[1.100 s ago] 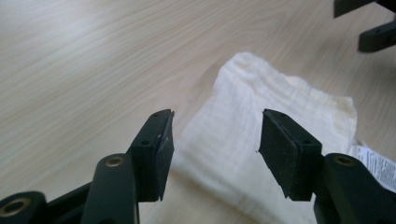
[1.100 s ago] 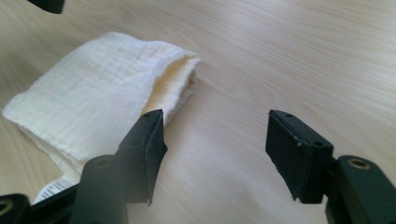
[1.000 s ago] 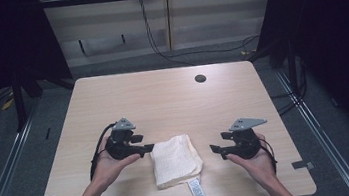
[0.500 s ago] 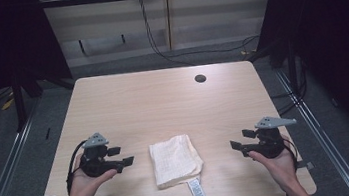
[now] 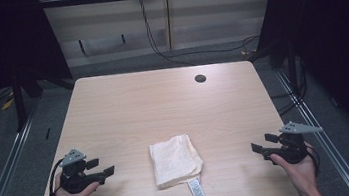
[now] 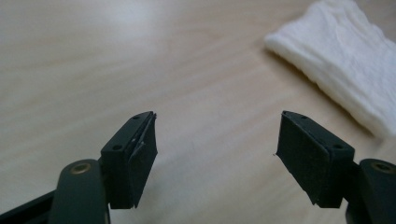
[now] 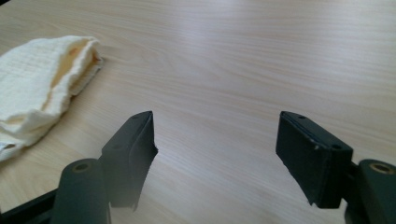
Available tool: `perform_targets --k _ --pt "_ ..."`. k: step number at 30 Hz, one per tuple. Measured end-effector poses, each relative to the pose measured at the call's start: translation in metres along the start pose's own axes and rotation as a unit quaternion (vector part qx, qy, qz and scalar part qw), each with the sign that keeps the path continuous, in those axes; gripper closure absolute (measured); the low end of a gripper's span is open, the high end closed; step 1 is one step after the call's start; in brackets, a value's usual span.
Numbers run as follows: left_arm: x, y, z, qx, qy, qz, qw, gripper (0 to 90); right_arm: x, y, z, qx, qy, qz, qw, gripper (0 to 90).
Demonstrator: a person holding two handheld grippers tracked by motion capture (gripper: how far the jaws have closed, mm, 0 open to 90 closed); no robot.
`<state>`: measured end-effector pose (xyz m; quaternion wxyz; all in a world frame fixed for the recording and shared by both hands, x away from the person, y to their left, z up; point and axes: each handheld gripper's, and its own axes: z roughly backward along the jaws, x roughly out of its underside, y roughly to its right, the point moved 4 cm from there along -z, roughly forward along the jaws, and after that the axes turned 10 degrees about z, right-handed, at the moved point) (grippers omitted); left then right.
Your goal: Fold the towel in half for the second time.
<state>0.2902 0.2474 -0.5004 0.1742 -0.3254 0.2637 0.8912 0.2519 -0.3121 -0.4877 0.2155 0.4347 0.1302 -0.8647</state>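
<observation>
A folded cream towel (image 5: 175,159) lies flat near the table's front edge, with a white label (image 5: 198,195) sticking out toward the front. My left gripper (image 5: 101,167) rests in a hand near the front left corner, well left of the towel, jaws pointing at it. It has just been opening and is open, with nothing between its jaws (image 6: 217,140); the towel (image 6: 345,56) sits off at the upper right of the left gripper view. My right gripper (image 5: 261,145) is near the front right edge, has also just been opening, and is open with nothing in it (image 7: 215,140). In the right gripper view the towel (image 7: 42,79) lies at the left.
The light wooden table (image 5: 163,104) has a small round cable hole (image 5: 200,78) at the back right. Dark floor, metal rails and cables surround the table. Bare tabletop lies between each gripper and the towel.
Both hands have drawn outward from the towel's sides, the left toward the left edge and the right toward the right edge. The towel stays folded where it lay.
</observation>
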Motion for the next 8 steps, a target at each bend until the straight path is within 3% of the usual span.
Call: perform_targets --k 2,5,8 --pt "0.004 -0.001 0.0 -0.01 -0.004 -0.002 0.9999 27.8 0.008 0.002 -0.001 0.007 -0.003 -0.003 1.0 27.6" --pt "0.004 -0.001 0.001 -0.012 0.002 -0.012 0.9999 27.5 0.016 0.003 -0.002 0.009 -0.007 -0.009 0.9999 26.5" --pt "0.004 -0.003 0.001 -0.012 0.0 -0.008 0.9999 26.2 0.016 0.004 -0.002 0.015 -0.004 -0.004 0.9999 26.0"
